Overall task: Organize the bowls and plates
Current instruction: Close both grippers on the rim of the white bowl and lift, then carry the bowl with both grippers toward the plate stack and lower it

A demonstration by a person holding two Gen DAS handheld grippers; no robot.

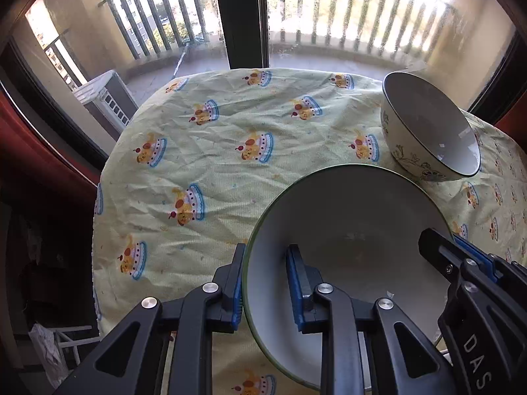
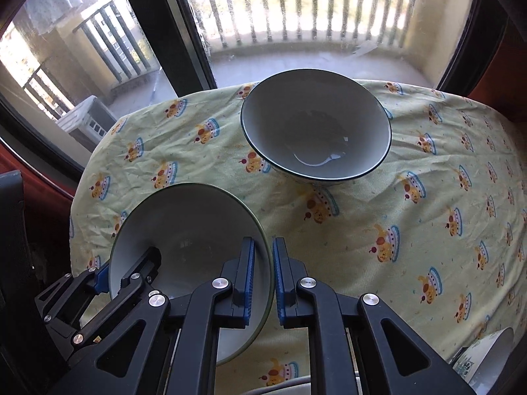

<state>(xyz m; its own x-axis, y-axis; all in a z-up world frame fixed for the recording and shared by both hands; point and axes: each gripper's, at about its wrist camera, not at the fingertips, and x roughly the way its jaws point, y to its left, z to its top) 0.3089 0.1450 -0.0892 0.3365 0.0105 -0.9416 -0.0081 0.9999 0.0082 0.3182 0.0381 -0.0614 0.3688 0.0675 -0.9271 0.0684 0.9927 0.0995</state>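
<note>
A white bowl with a green rim hangs just above the tablecloth, held from both sides. My left gripper is shut on its left rim, one blue pad inside the bowl and one outside. My right gripper is shut on the opposite rim of the same bowl. Each gripper shows in the other's view: the right one at the bowl's right edge, the left one at its left. A second bowl with a dark rim and flower pattern stands upright on the table beyond; it is also seen as the flowered bowl.
The table wears a pale yellow cloth printed with cakes. Another patterned bowl sits at the near right corner. Behind the far table edge are a large window with a dark frame post and a railed balcony.
</note>
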